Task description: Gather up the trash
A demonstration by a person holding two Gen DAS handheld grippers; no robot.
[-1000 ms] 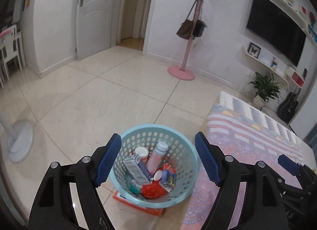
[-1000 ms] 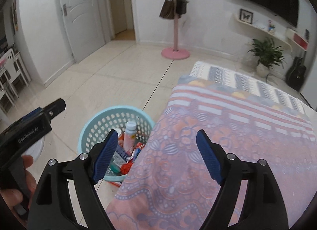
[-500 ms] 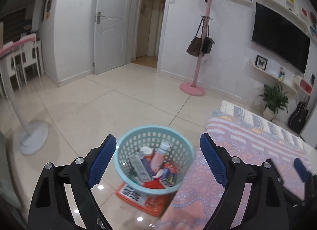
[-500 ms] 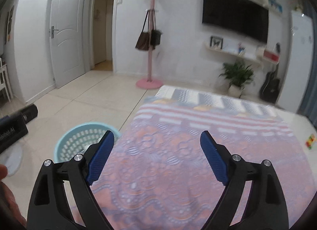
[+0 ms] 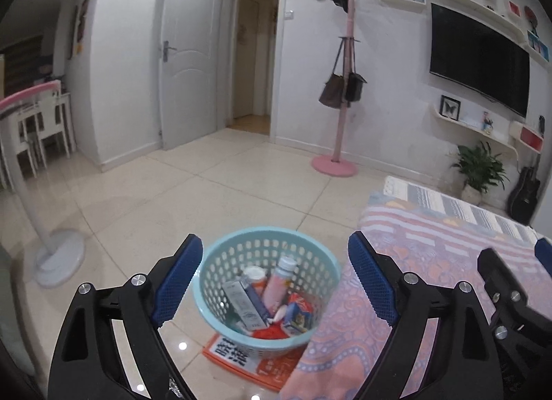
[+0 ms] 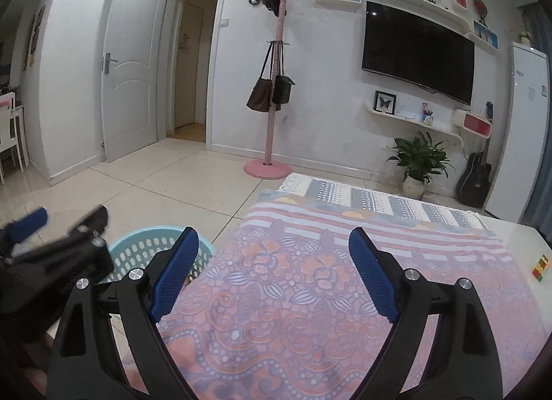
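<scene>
Left gripper (image 5: 274, 263) spread wide, nothing between the blue pads (image 5: 177, 272), held above and in front of the basket (image 5: 220, 310). Right gripper (image 6: 272, 263) likewise gaping and empty, raised over the cloth (image 6: 345, 262) just right of the basket.

Both held level, fingers pointing across the room toward the far wall rather than down at any item; judged a carrying or resting pose, not a reach.

Trash gathered inside the basket: a pink bottle (image 5: 280, 282) leaning upright, an orange-capped tube (image 5: 253, 276) beside it, a grey carton (image 5: 241, 303) tilted against the left of the bottle, a small colourful box (image 5: 297, 313) and something red (image 5: 269, 332) at the bottom. Placed there, presumably, as the one collecting point.

Basket set on the tile floor, atop an orange printed sheet (image 5: 238, 358), hard against the left edge of the cloth; likely within easy drop from the table.

Beyond the basket: white fan base (image 5: 58, 262) to its left, pink coat stand (image 5: 341, 96) with hanging bags well behind it. On the bare tabletop far right of the basket, one small multicoloured block (image 6: 540, 267), too small to identify, possibly the last item out.

Collection judged nearly or wholly complete.
</scene>
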